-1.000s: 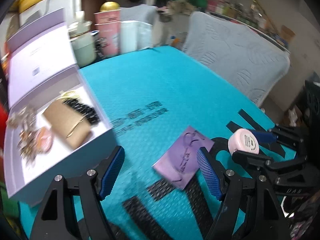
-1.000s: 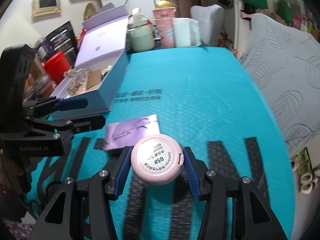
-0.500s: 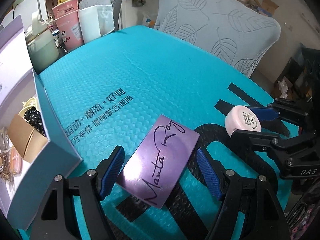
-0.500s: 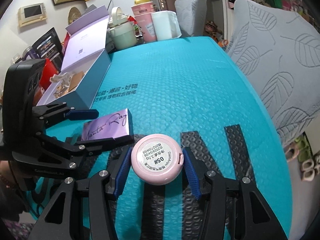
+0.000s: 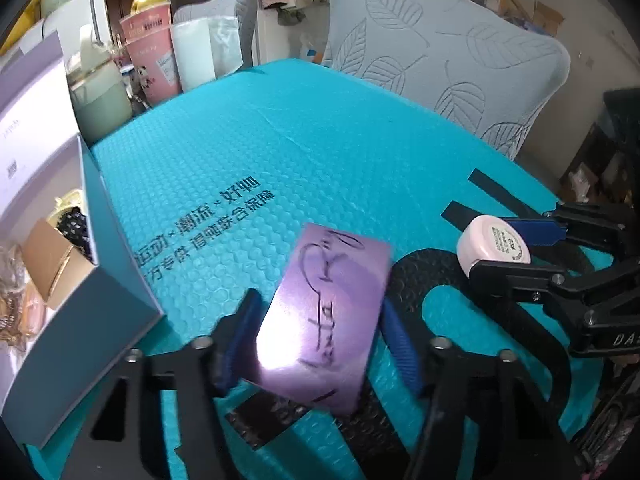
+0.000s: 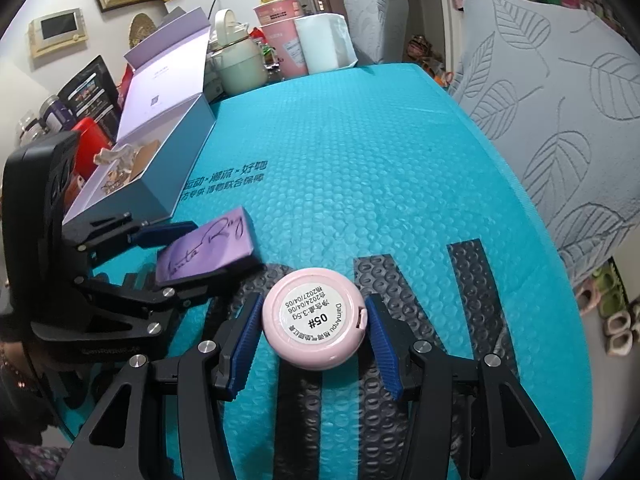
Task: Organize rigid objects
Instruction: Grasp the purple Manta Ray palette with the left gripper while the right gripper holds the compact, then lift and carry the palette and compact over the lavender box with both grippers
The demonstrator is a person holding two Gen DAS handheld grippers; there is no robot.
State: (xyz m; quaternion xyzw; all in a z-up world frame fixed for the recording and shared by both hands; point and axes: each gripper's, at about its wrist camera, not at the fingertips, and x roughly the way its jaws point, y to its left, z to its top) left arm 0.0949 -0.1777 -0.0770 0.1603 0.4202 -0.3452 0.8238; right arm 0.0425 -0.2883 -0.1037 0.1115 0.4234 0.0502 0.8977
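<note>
A flat purple case [image 5: 332, 300] with black script lies tilted between the blue pads of my left gripper [image 5: 320, 340], whose jaws are closing; both pads touch its sides. In the right wrist view the same purple case [image 6: 208, 248] sits in the left gripper [image 6: 200, 254], its far edge raised off the teal mat [image 6: 360, 160]. My right gripper [image 6: 314, 332] is shut on a round pink compact [image 6: 314, 318] with a white label, held just above the mat. From the left wrist view, the compact [image 5: 492, 240] and right gripper [image 5: 512, 248] are to the right.
An open lilac gift box [image 5: 80, 320] holding a tan pouch and jewellery stands left of the purple case. At the table's far end are a green kettle [image 5: 100, 96], pink cups [image 5: 152, 52] and a white container [image 5: 196, 52]. A grey leaf-patterned chair [image 5: 460, 60] flanks the right edge.
My left gripper came down over the purple case, and its jaws closed in from wide apart until they met the case's sides. The case now tilts. The right gripper kept hold of the compact.
</note>
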